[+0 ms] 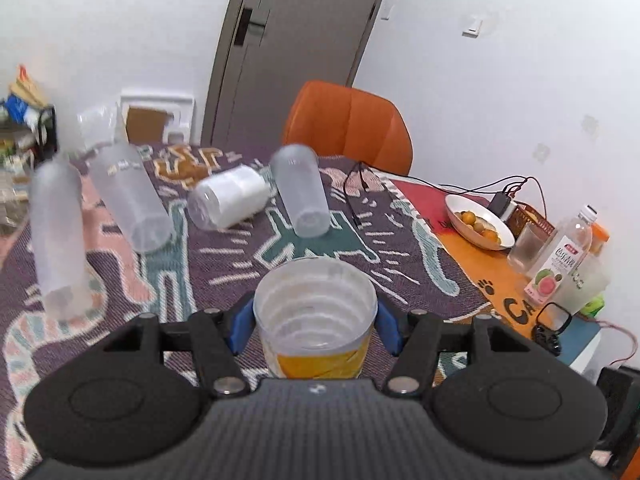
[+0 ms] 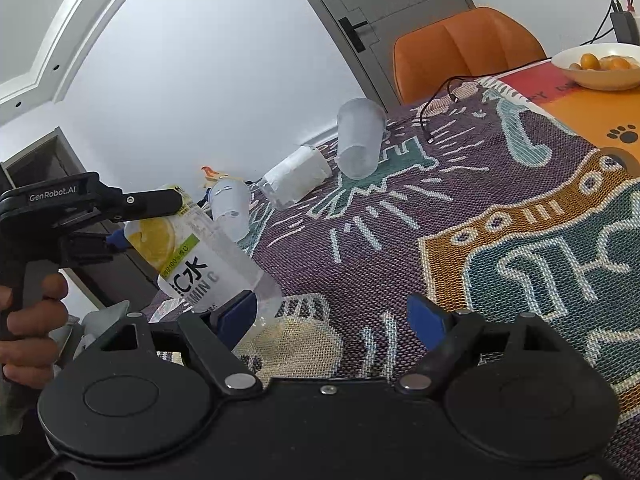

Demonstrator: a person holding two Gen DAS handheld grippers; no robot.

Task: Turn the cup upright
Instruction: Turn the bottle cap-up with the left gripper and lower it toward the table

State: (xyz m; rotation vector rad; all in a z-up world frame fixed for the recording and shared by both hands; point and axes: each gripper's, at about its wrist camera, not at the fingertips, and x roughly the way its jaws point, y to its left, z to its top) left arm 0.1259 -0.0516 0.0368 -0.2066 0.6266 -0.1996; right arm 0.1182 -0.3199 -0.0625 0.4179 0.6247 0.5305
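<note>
My left gripper is shut on a clear cut-off bottle cup with a yellow lemon label, its open mouth facing up toward the camera. In the right wrist view the same cup hangs tilted above the patterned tablecloth, held by the left gripper. My right gripper is open and empty, just right of the cup's bottom end. Several frosted cups stand upside down on the cloth. One white-lined cup lies on its side.
An orange chair stands behind the table. A white bowl of small oranges, a drinking glass, a guava drink bottle and cables are on the right side. A grey door is behind.
</note>
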